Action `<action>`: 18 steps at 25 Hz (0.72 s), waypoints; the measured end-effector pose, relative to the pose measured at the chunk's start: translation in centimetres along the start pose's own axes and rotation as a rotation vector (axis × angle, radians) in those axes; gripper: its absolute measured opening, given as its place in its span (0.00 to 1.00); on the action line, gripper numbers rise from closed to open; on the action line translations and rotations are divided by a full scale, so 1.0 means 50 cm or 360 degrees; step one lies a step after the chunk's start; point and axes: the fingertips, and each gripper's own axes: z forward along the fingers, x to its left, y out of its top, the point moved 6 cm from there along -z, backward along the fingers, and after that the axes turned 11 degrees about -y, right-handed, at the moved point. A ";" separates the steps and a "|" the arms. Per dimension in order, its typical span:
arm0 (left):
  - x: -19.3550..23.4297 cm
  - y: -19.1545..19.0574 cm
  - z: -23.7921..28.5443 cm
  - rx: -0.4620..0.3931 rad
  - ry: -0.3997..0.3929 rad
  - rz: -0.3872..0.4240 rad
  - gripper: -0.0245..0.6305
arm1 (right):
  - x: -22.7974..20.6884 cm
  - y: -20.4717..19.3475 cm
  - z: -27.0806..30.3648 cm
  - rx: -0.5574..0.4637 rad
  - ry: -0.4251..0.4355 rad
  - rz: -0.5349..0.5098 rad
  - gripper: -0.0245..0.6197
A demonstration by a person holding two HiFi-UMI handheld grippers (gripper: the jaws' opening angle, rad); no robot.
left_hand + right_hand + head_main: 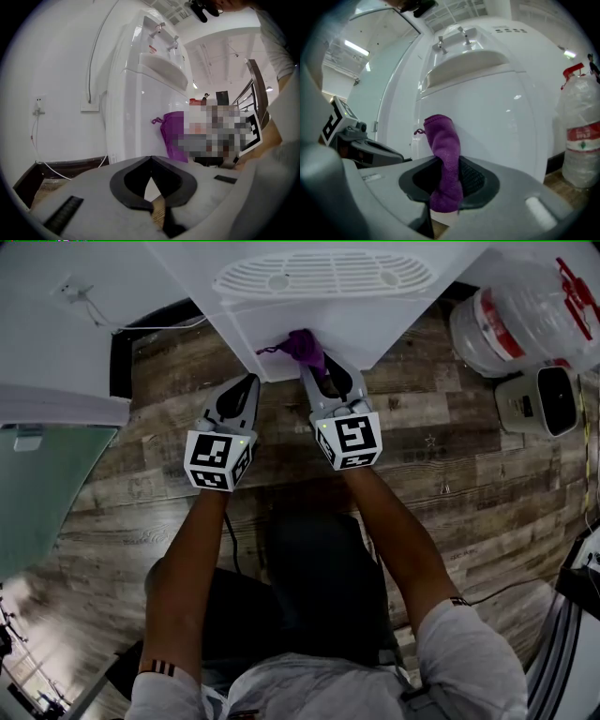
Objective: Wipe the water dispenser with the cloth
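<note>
The white water dispenser (pixel 328 306) stands before me, its front panel (pixel 487 122) filling the right gripper view and its side (pixel 140 108) showing in the left gripper view. My right gripper (pixel 322 381) is shut on a purple cloth (pixel 445 164), whose top end (pixel 305 348) rests against the dispenser's lower front. The cloth (pixel 171 136) also shows from the left gripper view. My left gripper (pixel 246 390) hangs just left of it, shut with nothing between its jaws (pixel 150 161), a little short of the dispenser.
A large water bottle (pixel 525 320) with a red handle stands on the wooden floor (pixel 450 446) to the right, next to a small grey device (pixel 539 399). A wall socket with a cable (pixel 38 110) is on the left wall. A glass panel (pixel 42 484) lies at left.
</note>
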 end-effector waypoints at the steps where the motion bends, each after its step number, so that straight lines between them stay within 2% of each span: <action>1: -0.002 0.002 0.002 -0.0003 -0.0004 0.0001 0.04 | -0.017 -0.002 -0.005 0.0003 -0.0031 0.0013 0.19; 6: -0.010 0.005 0.012 -0.0004 -0.0012 0.0001 0.04 | -0.095 -0.011 -0.027 0.0024 -0.0167 0.0048 0.19; 12: -0.022 0.003 0.026 0.0002 -0.0032 0.0003 0.04 | -0.144 -0.014 -0.041 0.0024 -0.0242 0.0058 0.19; 18: -0.029 -0.003 0.033 0.0018 -0.0039 0.0004 0.04 | -0.217 -0.025 -0.062 0.0024 -0.0379 0.0173 0.19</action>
